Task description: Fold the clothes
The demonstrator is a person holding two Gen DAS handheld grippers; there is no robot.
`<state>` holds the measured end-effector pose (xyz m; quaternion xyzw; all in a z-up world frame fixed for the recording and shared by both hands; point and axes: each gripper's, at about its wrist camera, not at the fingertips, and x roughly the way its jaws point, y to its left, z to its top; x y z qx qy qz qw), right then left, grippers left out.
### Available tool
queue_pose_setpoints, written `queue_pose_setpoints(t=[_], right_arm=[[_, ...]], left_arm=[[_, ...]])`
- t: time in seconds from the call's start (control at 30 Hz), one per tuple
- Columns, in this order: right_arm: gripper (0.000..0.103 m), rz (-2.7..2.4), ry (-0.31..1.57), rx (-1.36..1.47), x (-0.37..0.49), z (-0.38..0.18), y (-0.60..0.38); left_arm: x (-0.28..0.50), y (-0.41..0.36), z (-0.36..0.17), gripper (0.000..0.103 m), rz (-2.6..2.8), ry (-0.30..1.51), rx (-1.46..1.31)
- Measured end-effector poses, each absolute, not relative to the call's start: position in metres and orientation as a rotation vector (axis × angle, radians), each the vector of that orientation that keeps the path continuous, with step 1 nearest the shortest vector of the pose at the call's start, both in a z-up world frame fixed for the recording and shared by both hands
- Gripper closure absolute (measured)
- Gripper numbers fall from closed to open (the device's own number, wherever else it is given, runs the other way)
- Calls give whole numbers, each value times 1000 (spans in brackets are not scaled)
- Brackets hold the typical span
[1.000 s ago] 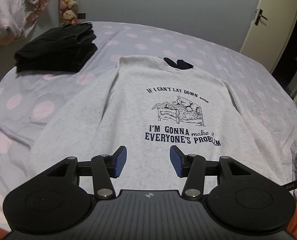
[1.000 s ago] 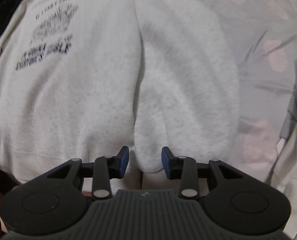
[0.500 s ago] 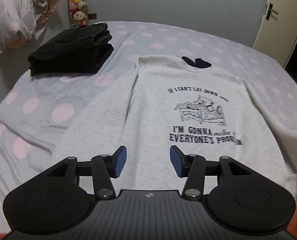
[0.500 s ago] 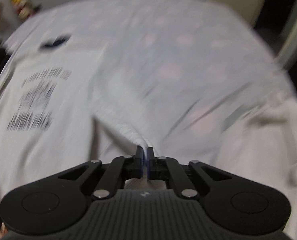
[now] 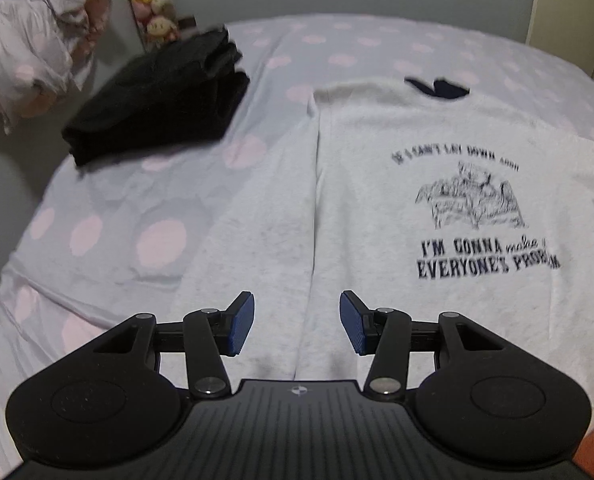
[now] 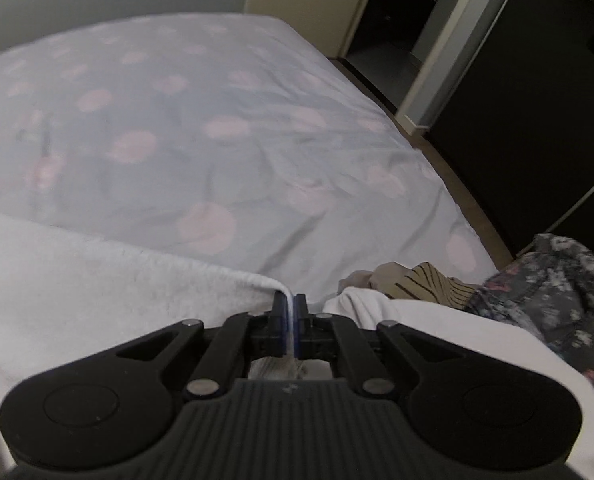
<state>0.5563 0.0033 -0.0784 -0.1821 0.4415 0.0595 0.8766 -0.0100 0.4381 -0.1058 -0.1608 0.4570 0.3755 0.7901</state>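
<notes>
Right wrist: right hand-held gripper (image 6: 291, 312) pinches the sweatshirt (image 6: 97, 280) edge; left hand-held gripper (image 5: 297, 322) gapes above it.

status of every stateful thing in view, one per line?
Sweatshirt: flat on bed, print up, unfolded.
Black clothes: folded, stacked.
Left gripper: jaws open, empty, over the sweatshirt.
Right gripper: jaws shut on sweatshirt edge.
Clothes pile: unfolded heap.
</notes>
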Motion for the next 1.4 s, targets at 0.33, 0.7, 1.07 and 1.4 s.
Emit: queue_pose_setpoints(t=[0.33,0.7,1.07,1.4], right_arm=[[80,130,859,-370,545,-86,8],[62,476,816,-110,412,-53,56],[51,774,906,242,262,-119,127],[46,880,900,224,242,-148,142]], left_arm=[[-30,454,-137,47,788,1118,-475],[-48,445,-151,48,701,1262,-346],[-53,404,-162,62,447,1293,-96],[-47,429,-194,63,506,1434,-200]])
